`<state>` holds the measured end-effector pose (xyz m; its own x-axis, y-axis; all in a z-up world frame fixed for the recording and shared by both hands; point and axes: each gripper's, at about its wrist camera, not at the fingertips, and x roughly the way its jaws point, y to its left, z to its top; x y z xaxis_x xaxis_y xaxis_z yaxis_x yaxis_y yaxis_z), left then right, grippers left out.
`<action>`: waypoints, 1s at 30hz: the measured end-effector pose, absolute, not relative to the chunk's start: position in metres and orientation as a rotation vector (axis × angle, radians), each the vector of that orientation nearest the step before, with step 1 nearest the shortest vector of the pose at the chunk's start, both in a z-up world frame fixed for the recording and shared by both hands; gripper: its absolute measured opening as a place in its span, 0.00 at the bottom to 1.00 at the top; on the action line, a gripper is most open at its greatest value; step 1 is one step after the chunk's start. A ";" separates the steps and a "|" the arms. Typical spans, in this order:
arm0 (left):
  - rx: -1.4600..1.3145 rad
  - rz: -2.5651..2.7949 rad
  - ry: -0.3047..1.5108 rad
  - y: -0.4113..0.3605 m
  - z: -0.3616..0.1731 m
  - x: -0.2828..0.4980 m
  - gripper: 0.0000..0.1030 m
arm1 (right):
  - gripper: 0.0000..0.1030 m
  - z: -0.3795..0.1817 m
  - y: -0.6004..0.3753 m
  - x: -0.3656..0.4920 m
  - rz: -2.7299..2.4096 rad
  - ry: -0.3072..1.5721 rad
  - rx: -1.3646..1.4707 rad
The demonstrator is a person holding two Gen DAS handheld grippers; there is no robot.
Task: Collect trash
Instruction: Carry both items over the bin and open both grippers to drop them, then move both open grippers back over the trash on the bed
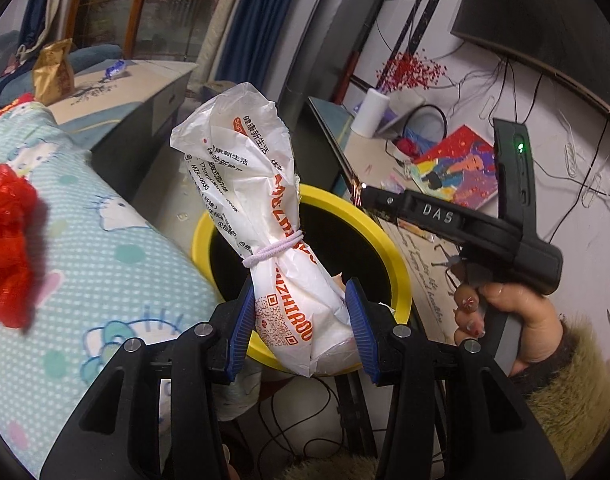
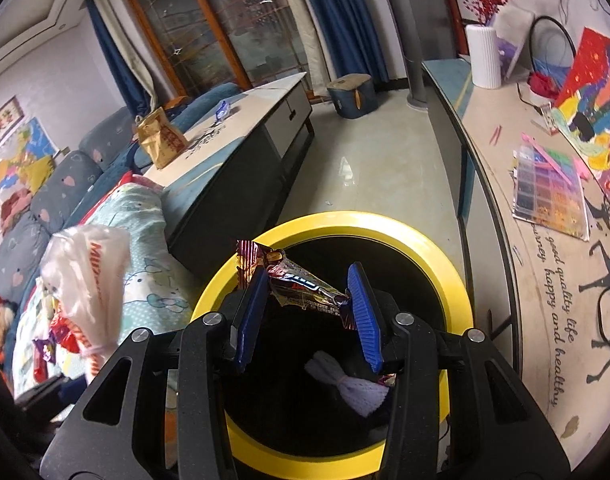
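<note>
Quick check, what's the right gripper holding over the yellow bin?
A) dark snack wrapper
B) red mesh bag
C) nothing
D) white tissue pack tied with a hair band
A: the right gripper pinches a dark snack wrapper above the yellow bin.

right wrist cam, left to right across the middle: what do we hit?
white plastic bag → cartoon-print blanket → snack wrapper held in the right gripper over the yellow-rimmed bin → bead tray

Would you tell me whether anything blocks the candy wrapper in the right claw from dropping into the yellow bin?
Nothing visible does: the right claw holds the candy wrapper directly over the yellow bin, whose mouth is open below.
</note>
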<state>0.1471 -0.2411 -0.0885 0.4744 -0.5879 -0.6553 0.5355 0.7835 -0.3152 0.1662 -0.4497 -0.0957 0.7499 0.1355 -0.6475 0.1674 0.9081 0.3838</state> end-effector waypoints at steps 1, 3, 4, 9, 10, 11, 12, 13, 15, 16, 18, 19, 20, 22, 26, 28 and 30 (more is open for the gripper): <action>-0.064 -0.691 0.835 -0.245 -0.092 0.149 0.41 | 0.34 -0.097 -0.452 0.166 -0.021 0.730 0.448; -0.056 -0.694 0.843 -0.250 -0.096 0.150 0.41 | 0.34 -0.099 -0.456 0.166 -0.022 0.735 0.467; -0.053 -0.696 0.847 -0.252 -0.098 0.150 0.41 | 0.34 -0.099 -0.456 0.166 -0.023 0.737 0.472; -0.029 -0.710 0.862 -0.266 -0.110 0.154 0.42 | 0.38 -0.104 -0.461 0.166 -0.026 0.745 0.490; -0.026 -0.712 0.863 -0.268 -0.111 0.154 0.44 | 0.41 -0.104 -0.461 0.166 -0.027 0.746 0.498; -0.023 -0.714 0.863 -0.271 -0.114 0.156 0.46 | 0.41 -0.105 -0.463 0.166 -0.030 0.744 0.507; -0.024 -0.722 0.865 -0.273 -0.116 0.157 0.50 | 0.45 -0.105 -0.464 0.166 -0.032 0.742 0.516; -0.028 -0.729 0.866 -0.274 -0.117 0.158 0.69 | 0.50 -0.105 -0.466 0.166 -0.036 0.741 0.526; -0.051 -0.724 0.854 -0.272 -0.119 0.157 0.92 | 0.53 -0.104 -0.468 0.165 -0.059 0.736 0.524; -0.058 -0.722 0.847 -0.269 -0.119 0.156 0.92 | 0.53 -0.104 -0.469 0.164 -0.063 0.734 0.522; -0.056 -0.703 0.824 -0.264 -0.115 0.153 0.92 | 0.56 -0.102 -0.469 0.163 -0.067 0.731 0.516; -0.052 -0.692 0.811 -0.261 -0.113 0.152 0.93 | 0.58 -0.100 -0.467 0.162 -0.071 0.727 0.505; -0.050 -0.679 0.795 -0.256 -0.109 0.150 0.93 | 0.58 -0.098 -0.464 0.162 -0.072 0.722 0.493; -0.058 -0.664 0.780 -0.249 -0.104 0.147 0.93 | 0.58 -0.095 -0.460 0.161 -0.067 0.714 0.478; -0.070 -0.622 0.752 -0.232 -0.093 0.143 0.93 | 0.59 -0.089 -0.447 0.161 -0.041 0.704 0.441; -0.070 -0.605 0.738 -0.225 -0.088 0.140 0.93 | 0.60 -0.084 -0.441 0.160 -0.025 0.697 0.425; -0.069 -0.586 0.717 -0.218 -0.082 0.137 0.93 | 0.62 -0.080 -0.434 0.159 -0.009 0.691 0.414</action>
